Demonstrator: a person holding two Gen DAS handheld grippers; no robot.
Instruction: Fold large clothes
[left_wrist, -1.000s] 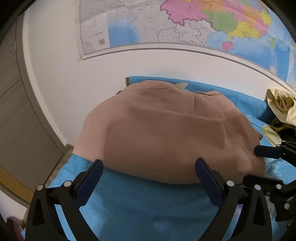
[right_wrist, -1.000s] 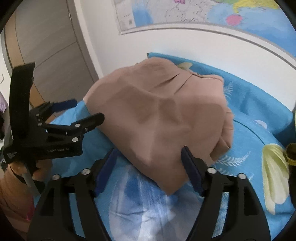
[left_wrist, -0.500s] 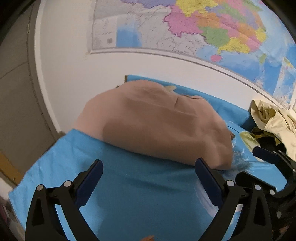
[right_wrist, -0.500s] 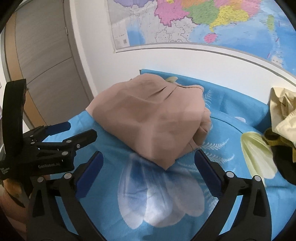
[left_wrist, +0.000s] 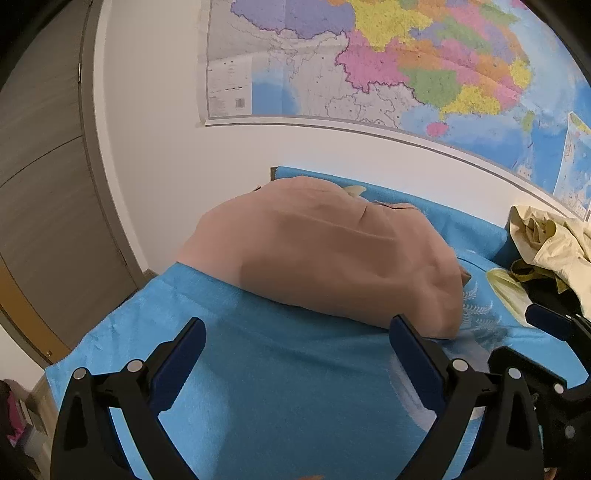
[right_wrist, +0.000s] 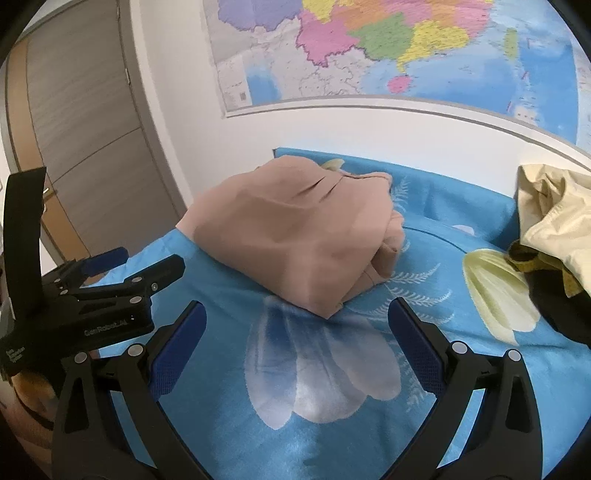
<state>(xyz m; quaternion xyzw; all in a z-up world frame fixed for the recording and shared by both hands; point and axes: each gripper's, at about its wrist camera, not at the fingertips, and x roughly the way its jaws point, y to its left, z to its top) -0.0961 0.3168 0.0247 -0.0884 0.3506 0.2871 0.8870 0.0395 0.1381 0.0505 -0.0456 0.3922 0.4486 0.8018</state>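
A folded tan garment (left_wrist: 325, 258) (right_wrist: 295, 236) lies on the blue flowered bedspread (left_wrist: 288, 387) (right_wrist: 424, 258), near the far left corner by the wall. My left gripper (left_wrist: 297, 354) is open, drawn back above bare bedspread just short of the garment's near edge, with nothing between its blue pads. My right gripper (right_wrist: 295, 336) is also open and empty, hovering over the white flower print in front of the garment. In the right wrist view the left gripper (right_wrist: 110, 280) shows at the left; in the left wrist view the right gripper's fingers (left_wrist: 550, 325) show at the right.
A crumpled cream garment (left_wrist: 550, 243) (right_wrist: 554, 210) with yellow and dark pieces lies at the right of the bed. A large wall map (left_wrist: 388, 66) hangs above. A grey-brown door (right_wrist: 81, 129) stands left, beyond the bed's left edge.
Both grippers have drawn back and risen from the tan garment, which now lies released and farther off. The right gripper's jaws widened from close around the garment's corner to fully open.
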